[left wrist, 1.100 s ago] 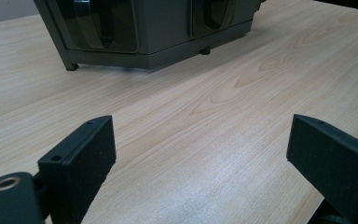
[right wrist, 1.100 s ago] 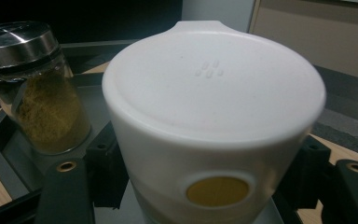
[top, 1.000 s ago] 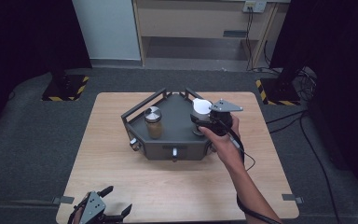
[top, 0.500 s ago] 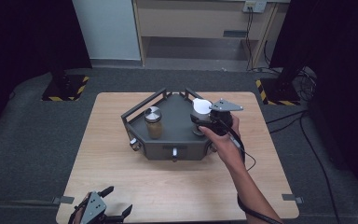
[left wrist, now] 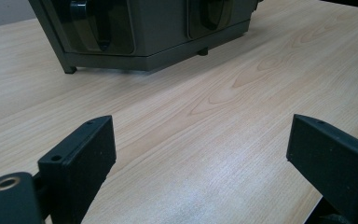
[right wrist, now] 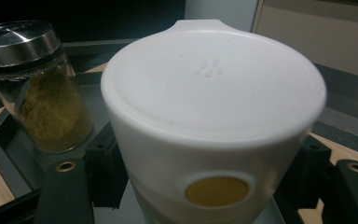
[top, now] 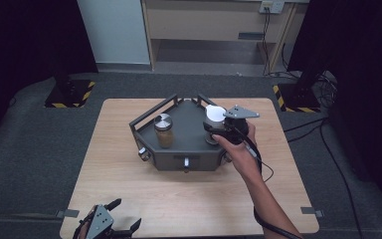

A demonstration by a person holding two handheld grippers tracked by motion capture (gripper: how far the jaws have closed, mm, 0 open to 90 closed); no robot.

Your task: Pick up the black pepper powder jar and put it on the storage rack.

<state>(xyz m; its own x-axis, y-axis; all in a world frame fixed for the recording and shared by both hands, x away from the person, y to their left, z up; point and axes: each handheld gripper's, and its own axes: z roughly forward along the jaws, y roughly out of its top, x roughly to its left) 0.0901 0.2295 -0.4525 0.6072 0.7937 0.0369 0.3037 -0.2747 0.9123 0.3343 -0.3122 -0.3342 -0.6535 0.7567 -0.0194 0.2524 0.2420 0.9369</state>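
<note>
Currently my right tool (top: 214, 130) is clamped on the white container (top: 214, 114), its two black jaws pressing the sides as seen in the right gripper view (right wrist: 214, 116). The container stands upright on the dark grey tray (top: 189, 119), at about 3 o'clock on the tray's deck. It has a white lid with a small tab and a round yellowish window low on its wall.

A glass jar with a metal cap (top: 163, 130) stands upright at about 9 o'clock from the container, near it but apart; yellow-brown powder shows inside it in the right gripper view (right wrist: 42, 93).

The tray sits near the middle of the wooden counter (top: 129, 184), slightly toward 12 o'clock. It has a raised rail along its far edges and knobs on its near face.

My left tool (top: 107, 226) is released, jaws spread wide with nothing between them. It sits at 7 o'clock on the counter, at the near edge, well apart from the tray. In the left gripper view the tray's underside and front panel (left wrist: 140, 32) lie ahead at 12 o'clock, bare wood between.
</note>
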